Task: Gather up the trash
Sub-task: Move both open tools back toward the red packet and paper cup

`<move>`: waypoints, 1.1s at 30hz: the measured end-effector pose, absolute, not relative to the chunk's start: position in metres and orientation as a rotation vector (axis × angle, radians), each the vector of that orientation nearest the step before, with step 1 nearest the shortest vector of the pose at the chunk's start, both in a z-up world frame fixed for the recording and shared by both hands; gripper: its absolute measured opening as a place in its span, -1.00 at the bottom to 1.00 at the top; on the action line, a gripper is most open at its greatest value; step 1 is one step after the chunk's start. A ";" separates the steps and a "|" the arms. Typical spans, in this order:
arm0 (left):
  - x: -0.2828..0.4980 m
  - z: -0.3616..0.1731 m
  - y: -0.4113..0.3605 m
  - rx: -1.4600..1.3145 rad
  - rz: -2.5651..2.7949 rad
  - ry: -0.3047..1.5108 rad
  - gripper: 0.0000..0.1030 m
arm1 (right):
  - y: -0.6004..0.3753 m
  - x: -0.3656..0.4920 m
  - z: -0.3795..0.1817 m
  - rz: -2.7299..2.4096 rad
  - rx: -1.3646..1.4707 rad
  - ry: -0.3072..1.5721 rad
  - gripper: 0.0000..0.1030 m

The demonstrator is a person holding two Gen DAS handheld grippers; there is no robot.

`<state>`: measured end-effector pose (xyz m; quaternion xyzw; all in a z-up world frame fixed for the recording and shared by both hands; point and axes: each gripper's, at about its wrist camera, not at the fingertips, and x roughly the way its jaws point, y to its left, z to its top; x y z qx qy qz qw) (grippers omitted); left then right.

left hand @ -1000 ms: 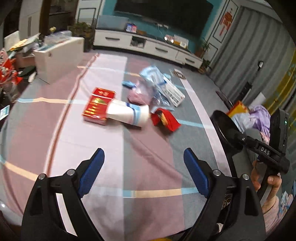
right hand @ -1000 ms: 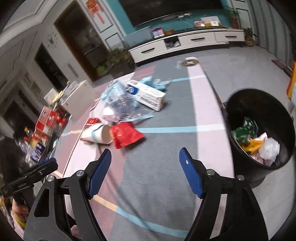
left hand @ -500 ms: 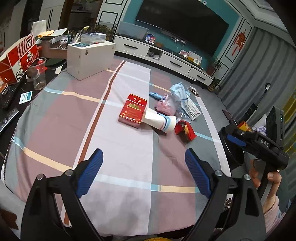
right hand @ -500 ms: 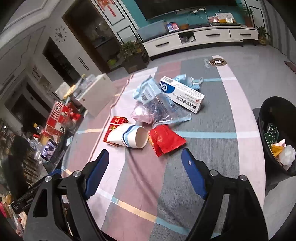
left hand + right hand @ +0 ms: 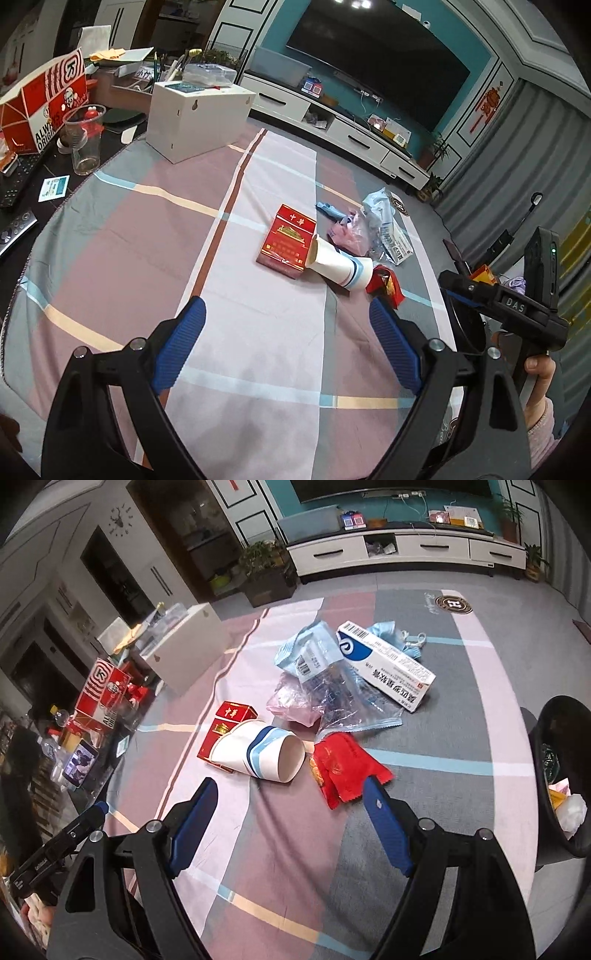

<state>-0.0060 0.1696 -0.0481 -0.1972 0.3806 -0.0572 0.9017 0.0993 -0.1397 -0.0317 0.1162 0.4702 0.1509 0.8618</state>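
- left tongs (image 5: 286,347): jaws wide, nothing between the blue pads; they hang over bare cloth, short of the litter, which suits an approach rather than a grasp.
- right tongs (image 5: 290,827): jaws also wide and empty; the red wrapper (image 5: 341,768) lies just past the right-hand pad, apart from it, and looks the nearest piece to take.
- trash pile: in the middle of the striped tablecloth (image 5: 122,236). a paper cup (image 5: 258,751) lies on its side, its base resting against a red cigarette pack (image 5: 288,240); beyond them sit a pink bag (image 5: 291,699), a clear blue-edged bag (image 5: 325,672) and a long white box (image 5: 386,664), overlapping one another.
- black bin (image 5: 561,775): stands off the table's edge on the right side, already holding scraps; judged to be placed there so that the right hand has the short carry.
- the open jaws on both sides fit a stage where no piece is yet chosen; most of the pile remains.
- right view only: the cup's open mouth, the print on the white box, the bin's contents.
- left view only: the cup's flattened base end, the white case (image 5: 195,122) and clutter at the table's far left, and the person's hand (image 5: 539,373) gripping the handle of the right tongs. the bin there is almost wholly hidden behind that tool.
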 end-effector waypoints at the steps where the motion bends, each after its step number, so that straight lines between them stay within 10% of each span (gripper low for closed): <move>1: -0.005 -0.049 0.170 -0.409 -0.120 0.789 0.75 | -0.138 0.101 -0.033 0.314 0.240 0.992 0.54; 33: 0.064 -0.077 0.136 -0.416 -0.263 0.809 0.75 | -0.147 0.117 -0.069 0.266 0.079 0.951 0.54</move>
